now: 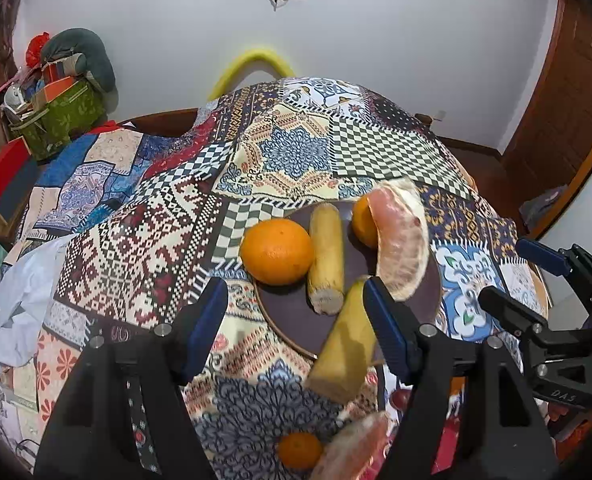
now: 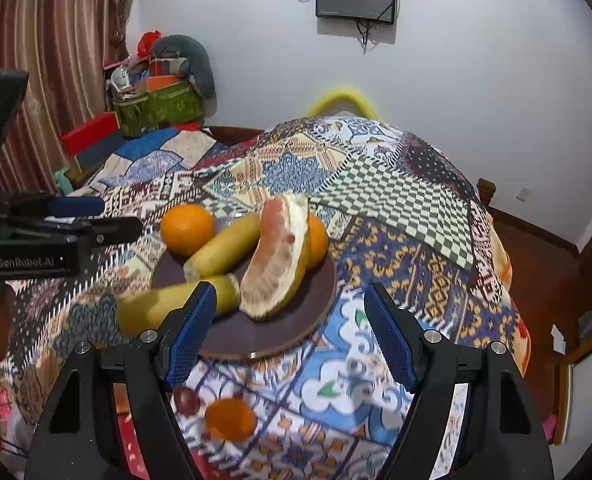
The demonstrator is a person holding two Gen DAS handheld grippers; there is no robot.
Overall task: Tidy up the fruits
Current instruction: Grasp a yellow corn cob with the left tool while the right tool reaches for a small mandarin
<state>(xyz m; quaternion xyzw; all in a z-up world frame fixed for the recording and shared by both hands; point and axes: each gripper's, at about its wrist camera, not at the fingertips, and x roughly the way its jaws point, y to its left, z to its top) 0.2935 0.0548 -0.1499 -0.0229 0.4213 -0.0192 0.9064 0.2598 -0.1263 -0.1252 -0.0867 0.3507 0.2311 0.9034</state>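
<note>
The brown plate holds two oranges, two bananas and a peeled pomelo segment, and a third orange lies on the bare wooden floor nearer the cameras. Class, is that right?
One detail is wrong. The third orange lies on the patterned tablecloth, not on the floor, as the right wrist view shows. The brown plate does hold two oranges, two bananas and the pomelo segment.

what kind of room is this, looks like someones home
Probably a lived-in room of a home, not a lab: a table under a patchwork-print tablecloth, a striped brown curtain at one side, and a green fabric storage bag crammed with household odds and ends against the white wall.
</note>
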